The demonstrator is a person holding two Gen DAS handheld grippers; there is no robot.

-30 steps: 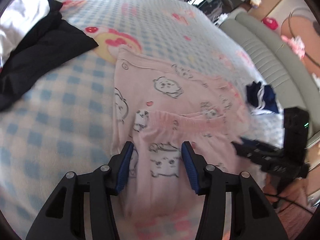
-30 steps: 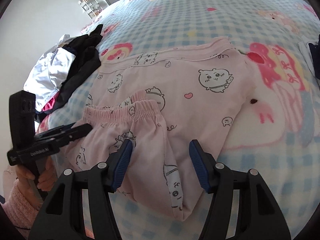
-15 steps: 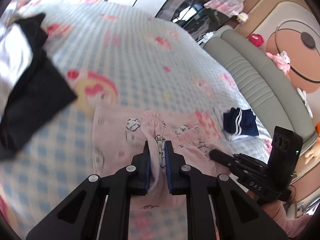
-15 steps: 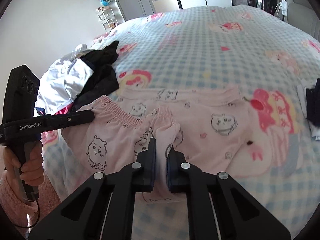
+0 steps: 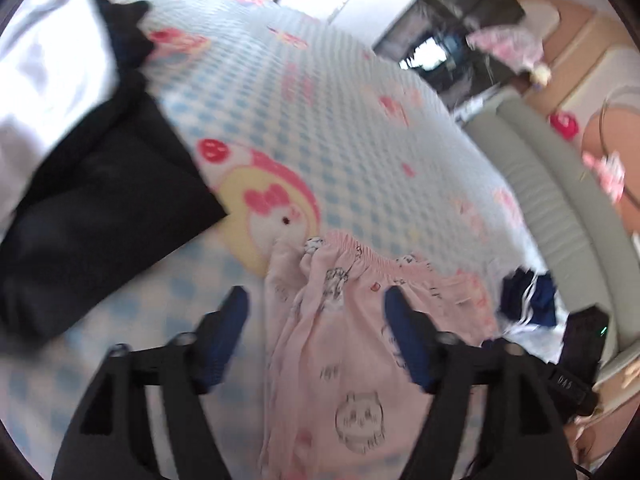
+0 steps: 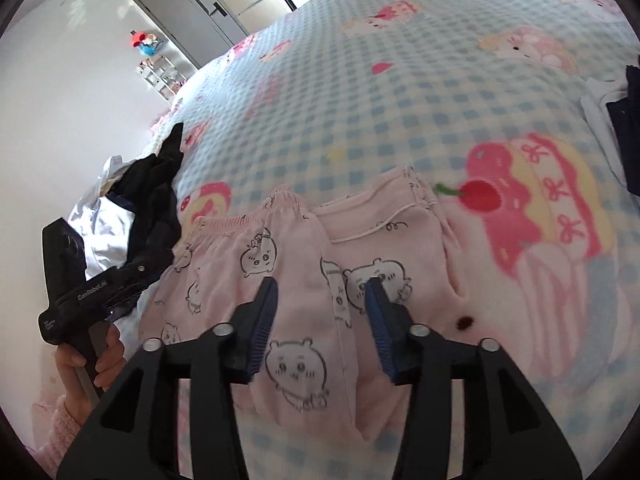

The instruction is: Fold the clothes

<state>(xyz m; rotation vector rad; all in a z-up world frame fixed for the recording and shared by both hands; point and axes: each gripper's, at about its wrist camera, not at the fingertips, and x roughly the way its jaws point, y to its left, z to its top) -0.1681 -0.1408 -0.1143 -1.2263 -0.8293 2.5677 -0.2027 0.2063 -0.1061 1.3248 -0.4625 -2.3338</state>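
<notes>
The pale pink pyjama trousers (image 6: 256, 280) with a gathered elastic waistband and black-outlined cartoon bear faces lie folded on the blue-and-white checked blanket (image 6: 400, 92) printed with pink cartoon figures, near its close edge. In the right wrist view their waistband runs across the far end of the fold, and a second pink layer with white piping (image 6: 384, 236) shows beside it on the right, just next to a printed red cherry and cake figure. A small dark spot sits on the pink cloth near that figure.

The right gripper (image 6: 322, 316) hovers over the trousers with its blue-padded fingers spread wide and nothing between them; whether the tips touch the cloth cannot be told. The left gripper (image 5: 316, 320) is likewise spread wide, its blue pads on either side of the pink cloth below the waistband, gripping nothing. This view is blurred.

In the right wrist view the left hand (image 6: 92, 360) holds the black handle of its gripper at the left edge of the trousers, a pink fuzzy sleeve at the wrist.

A heap of black and white garments (image 5: 80, 160) lies on the blanket to the left of the trousers, well apart from them. A navy garment with white stripes (image 5: 528, 296) lies to the right, near a grey-green ribbed sofa (image 5: 560, 184).
</notes>
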